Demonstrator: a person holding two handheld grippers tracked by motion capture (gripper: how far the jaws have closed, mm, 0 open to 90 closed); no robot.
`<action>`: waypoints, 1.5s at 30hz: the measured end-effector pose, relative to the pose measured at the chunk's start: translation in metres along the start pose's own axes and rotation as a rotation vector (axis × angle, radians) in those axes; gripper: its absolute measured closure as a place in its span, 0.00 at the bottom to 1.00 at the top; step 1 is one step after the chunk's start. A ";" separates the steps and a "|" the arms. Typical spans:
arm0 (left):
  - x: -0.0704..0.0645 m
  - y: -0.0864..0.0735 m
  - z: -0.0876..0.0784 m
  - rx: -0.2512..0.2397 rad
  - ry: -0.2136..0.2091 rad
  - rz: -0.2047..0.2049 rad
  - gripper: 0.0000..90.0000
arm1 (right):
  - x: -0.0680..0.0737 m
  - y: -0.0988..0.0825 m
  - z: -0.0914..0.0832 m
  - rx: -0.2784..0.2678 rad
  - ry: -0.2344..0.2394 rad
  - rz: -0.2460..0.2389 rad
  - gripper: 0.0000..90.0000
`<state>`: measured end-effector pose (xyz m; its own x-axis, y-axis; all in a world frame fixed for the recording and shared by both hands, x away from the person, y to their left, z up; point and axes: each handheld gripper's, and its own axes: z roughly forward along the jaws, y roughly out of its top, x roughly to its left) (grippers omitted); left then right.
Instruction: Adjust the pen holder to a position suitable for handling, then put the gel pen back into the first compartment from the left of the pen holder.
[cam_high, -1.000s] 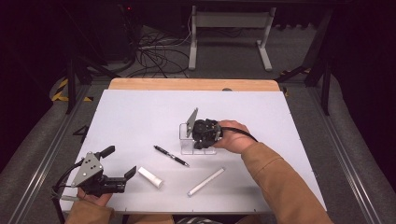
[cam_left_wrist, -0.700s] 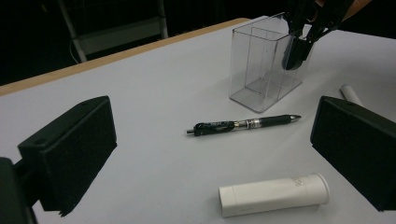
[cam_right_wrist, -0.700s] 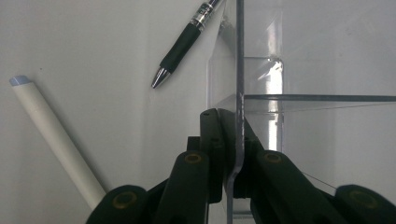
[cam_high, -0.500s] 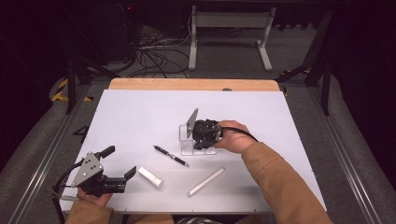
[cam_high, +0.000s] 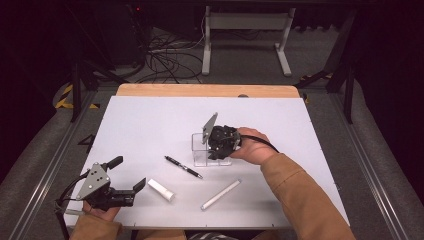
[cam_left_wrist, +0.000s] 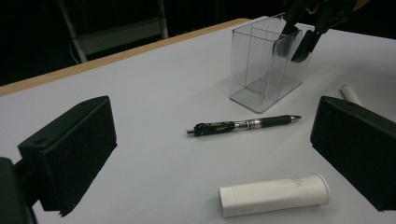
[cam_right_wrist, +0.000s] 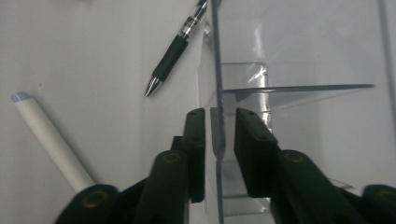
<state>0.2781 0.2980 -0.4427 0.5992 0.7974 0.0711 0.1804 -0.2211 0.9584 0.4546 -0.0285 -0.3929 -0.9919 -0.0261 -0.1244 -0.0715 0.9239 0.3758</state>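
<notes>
Straddling: my right tongs (cam_right_wrist: 219, 126), just eased apart, flank a wall of the clear plastic two-compartment holder (cam_high: 206, 150), frame centre.
Handling: light, stiff, slippery; grip the upper wall.
Left tongs (cam_high: 130, 172): wide open, empty.

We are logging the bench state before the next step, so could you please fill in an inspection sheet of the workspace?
Surface: white table top, wooden strip along the far edge.
Job's things: clear plastic holder, upright, nothing inside; one wall stands between the jaws of the right gripper.
Clutter: black pen, short white tube and long white stick, all lying flat beside the holder.
Grippers: right gripper's jaws have just been opening, a small gap shows at the wall; left gripper open, holding nothing, near the table's front left corner.
Cables: loose tangle on the floor beyond the table.
Surroundings: dark room, white metal frame behind.
</notes>
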 end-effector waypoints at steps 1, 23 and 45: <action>0.000 0.000 0.000 0.000 0.001 -0.001 0.01 | 0.001 -0.002 -0.004 -0.020 -0.016 0.012 0.69; 0.001 0.006 0.002 0.001 -0.038 -0.004 0.00 | 0.013 -0.031 -0.063 -0.446 -0.169 0.188 0.14; 0.005 0.015 0.004 0.028 -0.111 0.008 0.07 | 0.029 -0.068 -0.080 -0.687 -0.220 0.318 0.00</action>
<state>0.2871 0.2966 -0.4286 0.6832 0.7287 0.0465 0.1959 -0.2443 0.9497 0.4226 -0.1223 -0.3486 -0.9373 0.3419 -0.0675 0.0921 0.4296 0.8983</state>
